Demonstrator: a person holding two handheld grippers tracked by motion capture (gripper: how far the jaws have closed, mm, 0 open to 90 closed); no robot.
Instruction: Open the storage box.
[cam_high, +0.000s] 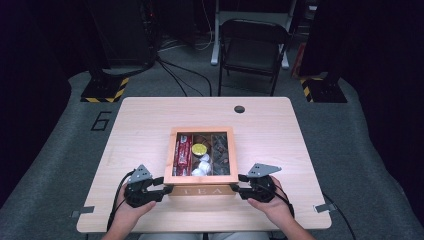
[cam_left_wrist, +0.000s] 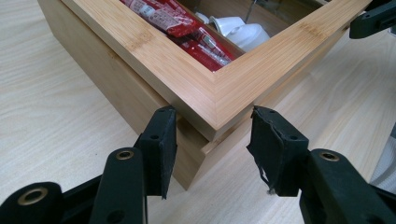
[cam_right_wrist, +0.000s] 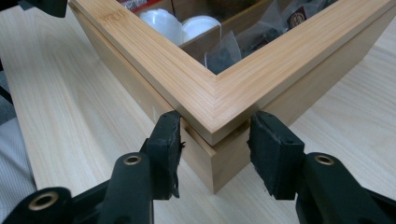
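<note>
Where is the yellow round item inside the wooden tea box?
In the high view, the yellow round item lies in the middle compartment of the wooden tea box, right of the red packets, above the white cups.

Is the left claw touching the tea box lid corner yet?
Touching. The left gripper view shows both pads of the left claw pressed against the lid at its near corner, no gap visible.

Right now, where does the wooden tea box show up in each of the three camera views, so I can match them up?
High view: the wooden tea box sits mid-table, near the front edge, between both grippers.
Left gripper view: it runs from the top edge down to centre, one near corner between the jaws.
Right gripper view: same layout, the other near corner between the jaws.
Shared landmark: the white cups inside, under the lid's window.
</note>
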